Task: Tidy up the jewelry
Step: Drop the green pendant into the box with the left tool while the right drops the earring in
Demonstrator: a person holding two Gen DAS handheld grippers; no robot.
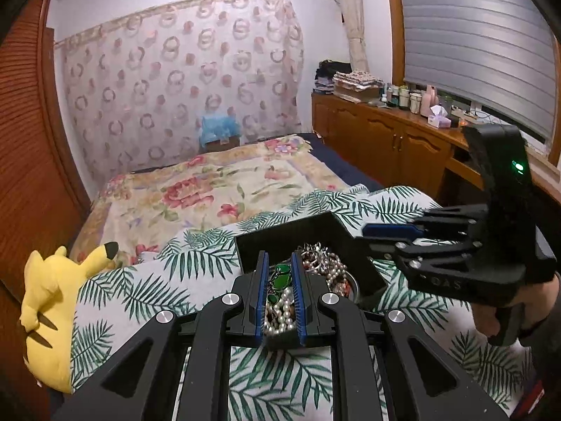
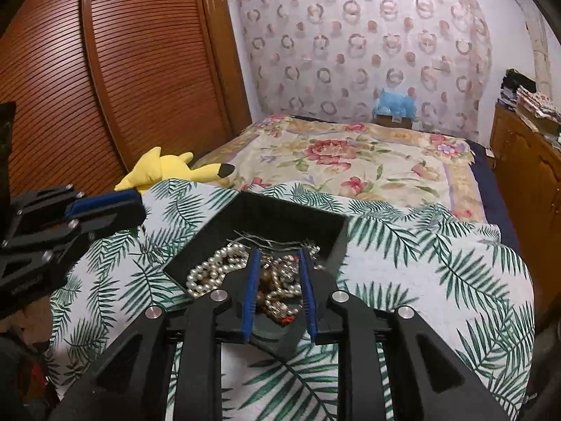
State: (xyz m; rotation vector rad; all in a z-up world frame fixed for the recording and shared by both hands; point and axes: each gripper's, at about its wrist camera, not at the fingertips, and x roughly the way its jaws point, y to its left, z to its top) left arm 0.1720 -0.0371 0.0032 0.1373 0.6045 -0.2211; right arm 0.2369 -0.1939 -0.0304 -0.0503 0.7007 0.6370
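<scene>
A bed (image 1: 217, 189) fills most of the room, spread with a cream floral blanket (image 2: 350, 161). Over its near end lies a white cover printed with green palm leaves (image 1: 140, 294). A slatted wooden wardrobe (image 2: 105, 70) stands along one side, and a low wooden cabinet (image 1: 378, 133) crowded with bottles and folded cloth runs under the shuttered window on the other. A yellow plush toy (image 1: 49, 308) lies at the edge of the palm cover beside the wardrobe.

On the palm cover sits an open black box (image 1: 315, 231), square-cornered and seen corner-on. Inside it the jewelry (image 2: 280, 280) is heaped in a tangle: strands of white pearls (image 2: 214, 270), silvery chains, brownish beads, and a green stone pendant (image 1: 280, 280).

The left gripper (image 1: 280, 263) hangs over the near part of the box, its blue-padded fingers drawn close with only a narrow gap; the pendant and pearls show through that gap from below, and whether the pads pinch anything cannot be told. The right gripper (image 2: 278, 258) is likewise poised above the heap, its jaws a little further apart, with beads visible between them but no pad seen pressing on any piece. In the left wrist view it reaches in over the box's far corner, held by a hand (image 1: 526, 308).
</scene>
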